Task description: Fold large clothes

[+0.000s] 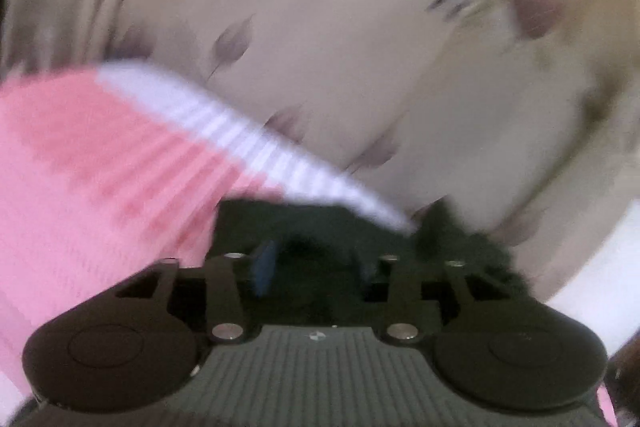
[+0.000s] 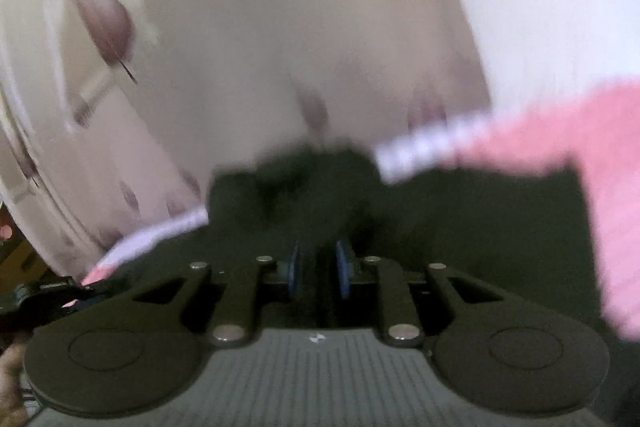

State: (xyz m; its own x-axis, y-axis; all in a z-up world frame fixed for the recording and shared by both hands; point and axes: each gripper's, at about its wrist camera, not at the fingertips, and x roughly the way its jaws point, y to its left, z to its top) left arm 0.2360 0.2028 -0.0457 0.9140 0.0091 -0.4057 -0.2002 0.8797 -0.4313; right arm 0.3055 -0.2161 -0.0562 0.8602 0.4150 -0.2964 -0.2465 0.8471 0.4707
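A pink knitted garment (image 1: 80, 167) with a white ribbed hem (image 1: 248, 135) and a dark inner side hangs across both blurred views. In the left wrist view it drapes over the left gripper (image 1: 316, 247), whose fingers are hidden under the cloth; the blue pads stand fairly wide apart. In the right wrist view the pink garment (image 2: 608, 163) with its white hem (image 2: 432, 147) and dark lining (image 2: 480, 219) covers the right gripper (image 2: 318, 223). Its blue pads (image 2: 294, 273) sit close together with dark cloth between them.
A cream bedsheet (image 1: 340, 27) with mauve leaf prints lies behind the garment and also fills the right wrist view (image 2: 240, 67). The bed's edge shows at the left of the right wrist view (image 2: 24, 163). A dark object lies at lower left (image 2: 36, 295).
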